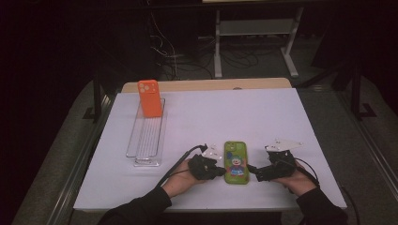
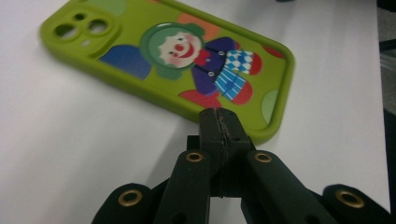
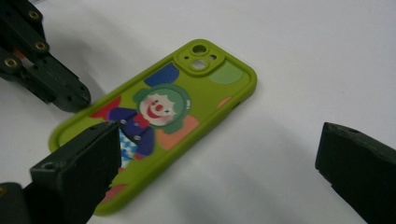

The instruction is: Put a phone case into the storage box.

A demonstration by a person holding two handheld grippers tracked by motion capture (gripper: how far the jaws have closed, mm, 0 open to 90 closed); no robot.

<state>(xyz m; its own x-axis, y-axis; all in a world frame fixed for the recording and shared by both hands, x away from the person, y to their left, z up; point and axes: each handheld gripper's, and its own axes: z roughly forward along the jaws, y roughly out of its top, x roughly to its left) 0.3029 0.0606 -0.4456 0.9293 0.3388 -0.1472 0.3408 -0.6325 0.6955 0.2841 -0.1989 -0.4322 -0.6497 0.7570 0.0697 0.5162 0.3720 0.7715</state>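
Observation:
A green phone case [image 1: 236, 162] printed with a clown lies flat, back up, near the table's front edge, between my two grippers. In the left gripper view its camera holes point away to the left on the case [image 2: 173, 60]. My left gripper [image 1: 220, 171] is shut with nothing between its jaws; its joined tips [image 2: 219, 123] sit right at the case's long edge near the bottom corner, and I cannot tell if they touch it. My right gripper [image 1: 253, 172] stands open on the other side, and the case [image 3: 159, 116] lies ahead of its wide jaws [image 3: 217, 144]. The left gripper [image 3: 70, 98] shows beyond the case.
An orange phone case [image 1: 149, 98] stands upright at the far end of a clear ribbed tray [image 1: 146, 140] on the left of the white table [image 1: 263, 112]. Behind the table are desk legs and cables on a dark floor.

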